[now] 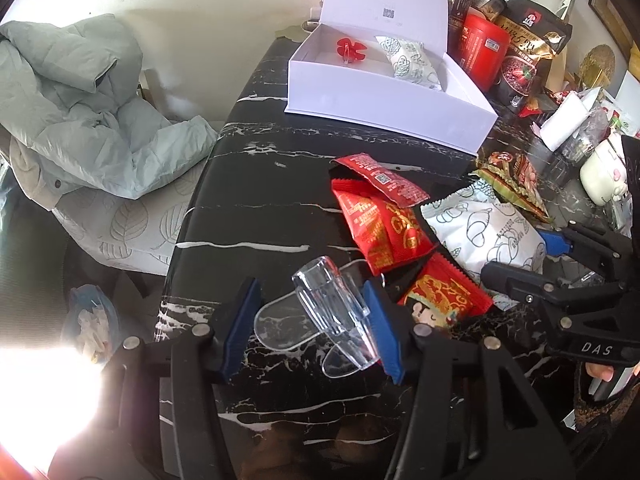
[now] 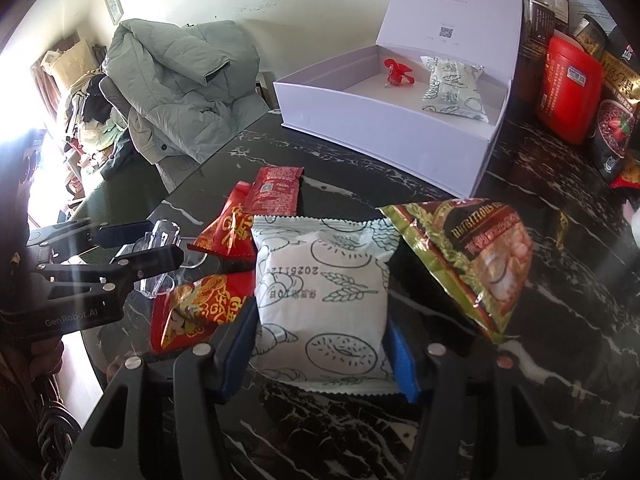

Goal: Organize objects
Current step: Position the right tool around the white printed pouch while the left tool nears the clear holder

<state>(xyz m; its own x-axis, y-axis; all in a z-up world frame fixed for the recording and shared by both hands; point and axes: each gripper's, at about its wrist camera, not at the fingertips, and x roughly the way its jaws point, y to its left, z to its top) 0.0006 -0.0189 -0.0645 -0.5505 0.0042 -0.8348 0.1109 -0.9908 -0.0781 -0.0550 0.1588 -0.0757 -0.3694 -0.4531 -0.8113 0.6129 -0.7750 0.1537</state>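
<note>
My left gripper [image 1: 312,328] is open around a clear plastic clip [image 1: 334,316] lying on the black marble table [image 1: 260,184]; its right pad touches the clip. My right gripper [image 2: 320,348] straddles a white snack packet with bread drawings [image 2: 324,300], blue pads at both edges, still resting on the table. Red snack packets [image 1: 380,224] lie between the two grippers. A gold and brown nut packet [image 2: 472,256] lies right of the white packet. An open white box [image 1: 384,80] at the back holds a red flower clip [image 1: 350,50] and another white packet [image 1: 412,62].
A red canister [image 1: 482,50], dark jars and a dark cereal bag [image 1: 528,52] stand right of the box. A white mug [image 1: 600,176] and clutter sit at the far right. A chair with a pale green jacket [image 1: 80,104] stands left of the table.
</note>
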